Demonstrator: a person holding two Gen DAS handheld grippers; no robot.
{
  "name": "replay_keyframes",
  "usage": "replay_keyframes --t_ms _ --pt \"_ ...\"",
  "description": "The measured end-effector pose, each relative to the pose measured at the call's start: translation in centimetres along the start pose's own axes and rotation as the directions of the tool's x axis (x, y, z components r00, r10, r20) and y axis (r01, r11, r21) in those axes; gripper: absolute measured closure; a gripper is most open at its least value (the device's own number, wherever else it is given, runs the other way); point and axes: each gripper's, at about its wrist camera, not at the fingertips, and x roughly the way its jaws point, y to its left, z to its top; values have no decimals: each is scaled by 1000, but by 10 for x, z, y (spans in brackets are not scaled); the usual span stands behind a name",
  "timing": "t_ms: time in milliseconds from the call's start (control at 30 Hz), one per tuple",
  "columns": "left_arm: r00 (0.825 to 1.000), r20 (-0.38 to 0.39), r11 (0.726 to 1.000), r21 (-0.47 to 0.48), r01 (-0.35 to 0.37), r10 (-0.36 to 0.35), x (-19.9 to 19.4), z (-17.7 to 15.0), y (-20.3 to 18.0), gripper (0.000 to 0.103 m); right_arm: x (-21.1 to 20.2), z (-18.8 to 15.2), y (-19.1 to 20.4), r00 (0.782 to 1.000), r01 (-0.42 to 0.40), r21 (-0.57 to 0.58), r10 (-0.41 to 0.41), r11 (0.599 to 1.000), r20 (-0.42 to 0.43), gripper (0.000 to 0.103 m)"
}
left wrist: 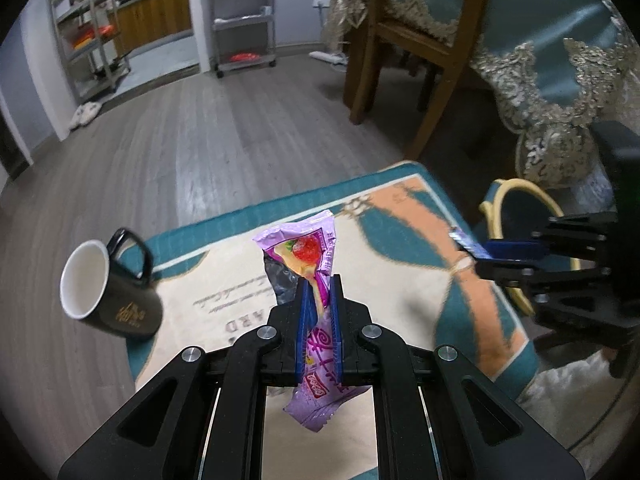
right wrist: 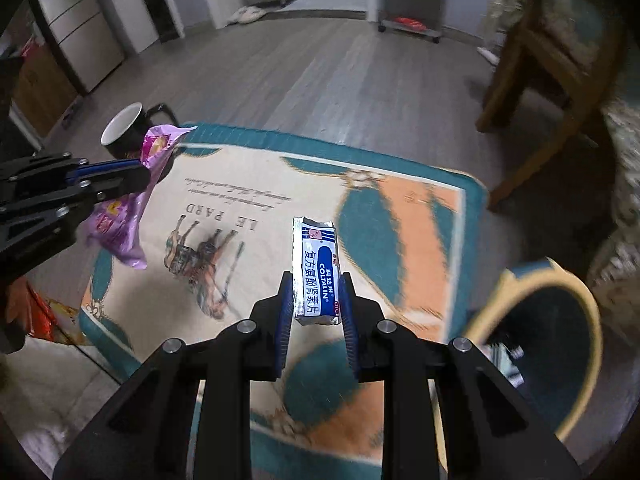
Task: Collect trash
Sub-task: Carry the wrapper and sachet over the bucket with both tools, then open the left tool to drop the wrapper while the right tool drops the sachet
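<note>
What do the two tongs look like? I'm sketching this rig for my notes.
Both match: the left tongs and the right tongs have black angular linkage arms with triangular cut-outs, round silver pivot bolts, and flat blue ridged pads on black fingers. No cables, markings or sleeves are visible.

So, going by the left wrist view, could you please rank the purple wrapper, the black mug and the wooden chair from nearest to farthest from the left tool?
1. Purple wrapper: clamped in the left tool.
2. Black mug: left, at the rug's edge.
3. Wooden chair: far, upper right.
</note>
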Motion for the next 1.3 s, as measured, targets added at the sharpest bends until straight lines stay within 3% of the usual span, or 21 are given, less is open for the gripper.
replay_keyframes --t_ms 300,467,767,933,1033,1133,1200,1300 --pt "997 27 991 113 75 -79 6 30 -78 92 -89 -56 -83 994 49 203 -67 978 81 81" --pt "993 24 976 188 111 -117 18 41 -129 92 -117 -95 -143 988 58 390 -108 919 109 81" --pt "978 -36 933 293 208 -206 54 40 -216 92 -102 -135 -216 994 64 594 -103 802 32 81" --pt "959 -79 904 321 282 -271 76 35 -251 91 -88 -147 -235 995 90 639 -97 764 -25 81" --pt "950 -82 886 343 312 -302 82 33 -263 84 -83 -152 -243 995 92 652 -90 753 -37 81" --pt "944 -82 869 372 326 -319 85 29 -271 67 -80 -150 -246 996 77 654 -85 753 -19 80" --pt "946 -74 868 380 318 -315 85 26 -273 43 -79 -148 -245 995 93 647 -97 757 -30 76" --pt "946 -64 865 390 316 -317 79 25 -271 38 -75 -146 -242 995 93 643 -86 760 -42 64"
